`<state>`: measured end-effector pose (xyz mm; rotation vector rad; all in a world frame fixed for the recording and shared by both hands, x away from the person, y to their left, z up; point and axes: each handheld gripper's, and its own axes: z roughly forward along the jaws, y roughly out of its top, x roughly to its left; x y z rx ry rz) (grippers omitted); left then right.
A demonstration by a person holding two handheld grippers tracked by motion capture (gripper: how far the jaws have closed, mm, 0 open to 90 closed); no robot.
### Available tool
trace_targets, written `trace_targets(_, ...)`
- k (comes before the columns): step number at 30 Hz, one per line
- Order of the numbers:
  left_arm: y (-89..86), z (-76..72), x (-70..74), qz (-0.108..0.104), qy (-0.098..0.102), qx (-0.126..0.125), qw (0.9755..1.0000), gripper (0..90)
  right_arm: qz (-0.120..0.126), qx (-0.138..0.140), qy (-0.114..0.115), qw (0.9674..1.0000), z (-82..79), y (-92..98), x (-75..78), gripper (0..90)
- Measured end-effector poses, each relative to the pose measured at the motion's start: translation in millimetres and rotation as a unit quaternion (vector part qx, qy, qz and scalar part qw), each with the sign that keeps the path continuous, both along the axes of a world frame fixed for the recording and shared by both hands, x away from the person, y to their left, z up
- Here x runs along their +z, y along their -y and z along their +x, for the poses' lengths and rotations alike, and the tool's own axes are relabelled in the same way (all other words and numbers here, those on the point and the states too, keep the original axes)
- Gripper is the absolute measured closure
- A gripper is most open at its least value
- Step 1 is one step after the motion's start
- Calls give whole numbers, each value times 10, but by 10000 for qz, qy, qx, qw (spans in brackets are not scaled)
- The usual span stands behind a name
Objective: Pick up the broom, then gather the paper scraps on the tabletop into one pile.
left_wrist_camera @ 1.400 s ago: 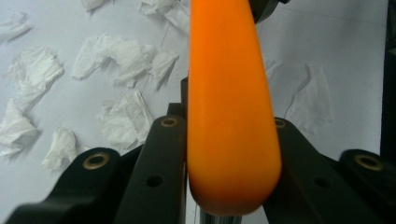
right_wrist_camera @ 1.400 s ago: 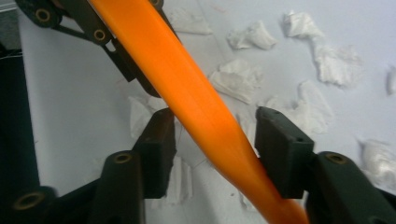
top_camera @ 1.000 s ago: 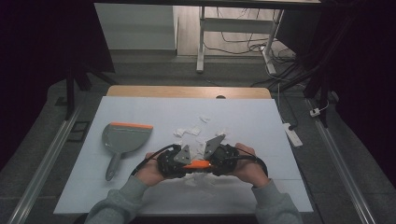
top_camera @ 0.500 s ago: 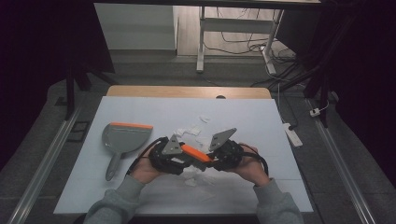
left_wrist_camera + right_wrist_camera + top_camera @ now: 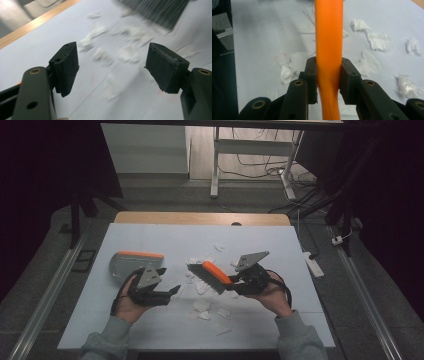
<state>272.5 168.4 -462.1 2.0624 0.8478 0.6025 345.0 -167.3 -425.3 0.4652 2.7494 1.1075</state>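
High view: the right gripper [image 5: 239,279] clamps the orange handle of a hand brush [image 5: 210,275], whose dark bristles point down and left toward a scatter of torn paper scraps [image 5: 202,287] in the middle of the white tabletop [image 5: 150,330]. The left gripper [image 5: 169,289] hangs apart from the brush, its jaws having just been opening, with nothing between them. Just behind the left hand lies a grey dustpan [image 5: 125,262] with an orange edge, touched by neither gripper.

Left gripper view: the two black pads [image 5: 66,66] stand wide apart over bare tabletop, with blurred scraps beyond them and the brush's bristles [image 5: 162,10] at the top edge. Nothing is held.

Right gripper view: the pads [image 5: 310,80] press on either side of the orange brush handle [image 5: 329,50], which runs straight up between them. Paper scraps [image 5: 378,40] lie scattered on both sides.

Risks, as I judge them: the grip sits on a narrow, smooth, curved part of the handle, so a firm sweep could twist the brush in the jaws. The scraps are light and loose; a quick stroke may flick them wider or off the tabletop instead of gathering them. With the dustpan unheld, a push of scraps against it could simply slide it away.
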Motion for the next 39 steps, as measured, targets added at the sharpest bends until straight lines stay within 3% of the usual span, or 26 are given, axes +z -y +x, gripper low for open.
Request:
trace_targets(4, -239, -137, -46, -56, 27, 389, 9992, 273, 80, -130, -18, 9999, 16, 41, 7, 707)
trace_targets(8, -438, -267, -135, -90, -16, 614, 9981, 277, 193, -234, -22, 9995, 40, 87, 9, 707)
trace_targets(15, -610, -285, -210, -154, -177, 975, 9950, 279, 380, -571, 15, 9976, 84, 181, 33, 707)
trace_targets(20, -636, -260, -236, -132, -261, 1053, 9940, 275, 494, -906, 73, 9946, 137, 289, 53, 707)
trace_targets(24, -627, -243, -270, -88, -322, 1028, 9941, 262, 462, -1365, 367, 9889, 175, 404, 107, 707)
trace_targets(31, -615, -230, -279, -77, -333, 999, 9944, 256, 697, -1722, 319, 9821, 262, 626, 190, 706)
trace_targets(34, -636, -218, -284, -106, -364, 1007, 9942, 256, 637, -1928, 401, 9784, 294, 653, 193, 707)
trace_targets(39, -629, -214, -281, -135, -369, 965, 9946, 257, 398, -2010, 418, 9779, 371, 640, 154, 707)
